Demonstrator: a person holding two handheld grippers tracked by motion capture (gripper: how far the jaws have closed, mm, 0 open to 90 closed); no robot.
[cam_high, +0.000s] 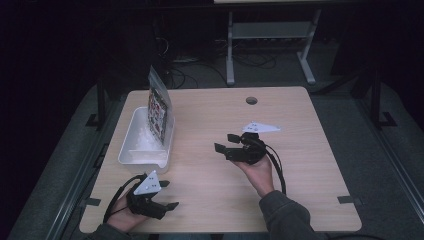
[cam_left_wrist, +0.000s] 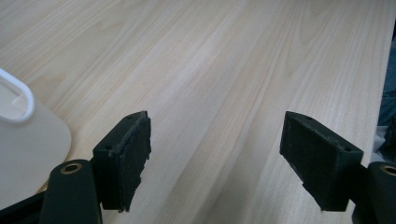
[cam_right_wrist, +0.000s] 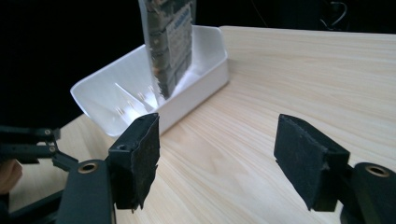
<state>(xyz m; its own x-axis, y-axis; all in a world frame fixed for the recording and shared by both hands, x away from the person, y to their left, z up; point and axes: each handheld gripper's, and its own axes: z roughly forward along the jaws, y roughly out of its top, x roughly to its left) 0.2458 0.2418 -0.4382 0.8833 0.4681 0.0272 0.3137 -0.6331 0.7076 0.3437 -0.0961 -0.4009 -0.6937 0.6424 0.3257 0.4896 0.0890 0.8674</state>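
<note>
A white tray (cam_high: 131, 141) lies on the left side of the wooden table (cam_high: 280, 110). A clear plastic bag (cam_high: 159, 107) with a printed packet inside stands upright in it, leaning on the right wall. My left gripper (cam_high: 168, 194) rests near the front left corner, open, pointing right over bare wood, just in front of the tray. My right gripper (cam_high: 226, 142) hovers at mid-table, open and empty, facing the tray. In the right gripper view the jaws (cam_right_wrist: 217, 135) frame the tray (cam_right_wrist: 205, 70) and bag (cam_right_wrist: 170, 42). In the left gripper view the gripper (cam_left_wrist: 217, 140) is open beside a tray corner (cam_left_wrist: 18, 100).
A round cable hole (cam_high: 251, 100) sits near the table's far edge. Bare wood stretches across the right half. Another desk's metal legs (cam_high: 230, 60) and cables stand on the dark floor behind. The left gripper (cam_right_wrist: 28, 144) appears at the left edge of the right gripper view.
</note>
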